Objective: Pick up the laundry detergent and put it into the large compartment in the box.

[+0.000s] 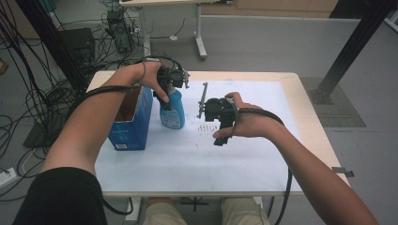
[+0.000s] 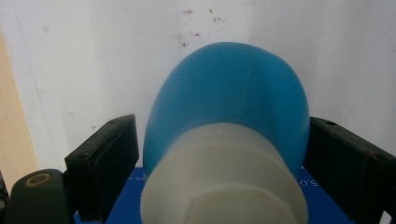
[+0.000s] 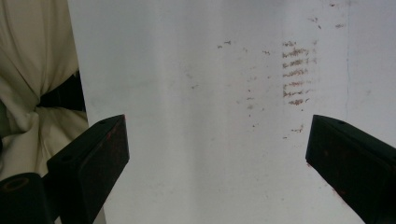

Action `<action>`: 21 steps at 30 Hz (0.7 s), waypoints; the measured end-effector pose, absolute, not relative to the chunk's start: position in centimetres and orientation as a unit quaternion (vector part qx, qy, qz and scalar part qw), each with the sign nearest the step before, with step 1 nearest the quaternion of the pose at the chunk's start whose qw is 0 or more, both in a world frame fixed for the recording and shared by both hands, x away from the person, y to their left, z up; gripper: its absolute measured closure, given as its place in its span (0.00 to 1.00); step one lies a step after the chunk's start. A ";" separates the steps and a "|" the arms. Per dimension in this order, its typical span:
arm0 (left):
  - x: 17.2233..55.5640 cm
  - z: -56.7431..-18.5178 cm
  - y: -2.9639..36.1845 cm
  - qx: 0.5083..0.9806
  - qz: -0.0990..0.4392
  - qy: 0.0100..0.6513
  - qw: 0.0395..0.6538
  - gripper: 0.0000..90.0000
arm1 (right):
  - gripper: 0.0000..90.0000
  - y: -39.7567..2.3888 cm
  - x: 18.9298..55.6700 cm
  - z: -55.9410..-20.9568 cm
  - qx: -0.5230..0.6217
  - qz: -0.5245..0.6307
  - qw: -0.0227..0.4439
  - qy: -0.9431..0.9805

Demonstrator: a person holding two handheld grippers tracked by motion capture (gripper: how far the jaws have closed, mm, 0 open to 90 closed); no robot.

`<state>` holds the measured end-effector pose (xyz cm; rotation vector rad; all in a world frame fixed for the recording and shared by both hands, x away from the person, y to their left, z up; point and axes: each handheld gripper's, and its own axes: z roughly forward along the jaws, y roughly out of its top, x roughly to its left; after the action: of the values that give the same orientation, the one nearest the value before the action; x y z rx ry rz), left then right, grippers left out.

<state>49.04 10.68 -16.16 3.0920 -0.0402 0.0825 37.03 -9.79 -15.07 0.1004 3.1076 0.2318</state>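
Observation:
A blue bottle (image 1: 172,112) with a white cap (image 2: 224,172) stands upright on the white sheet (image 1: 187,154), next to a blue carton (image 1: 133,126). My left gripper (image 1: 169,89) comes down on it from above. In the left gripper view, my left gripper (image 2: 219,123) has its two black jaws against either side of the bottle's top, closed on it. My right gripper (image 1: 219,126) hovers over the middle of the sheet, to the right of the bottle. In the right gripper view, my right gripper (image 3: 217,121) stands open with only bare sheet between the jaws.
The blue carton is open at the top and sits at the table's left edge. Brown scuff marks (image 1: 209,126) dot the sheet under the right gripper. Cables and a black frame post (image 1: 356,42) stand beyond the table.

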 end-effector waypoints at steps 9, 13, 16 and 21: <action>49.1 -16.3 10.6 0.999 0.029 -0.018 0.020 0.21 | 0.07 -9.9 37.1 -15.2 0.036 0.076 0.009 0.996; 49.1 -16.3 10.6 0.999 0.030 -0.019 0.021 0.26 | 0.07 -9.8 37.2 -15.2 0.035 0.073 0.010 0.997; 49.2 -16.3 10.6 0.999 0.026 -0.021 0.021 0.28 | 0.07 -9.8 37.2 -15.2 0.033 0.075 0.011 0.997; 49.2 -16.3 10.5 0.999 0.026 -0.021 0.021 0.36 | 0.07 -9.8 37.3 -15.3 0.037 0.074 0.008 0.997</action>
<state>49.23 10.50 -16.32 3.0981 -0.0655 0.0812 37.29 -9.80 -15.34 0.1145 3.1147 0.2318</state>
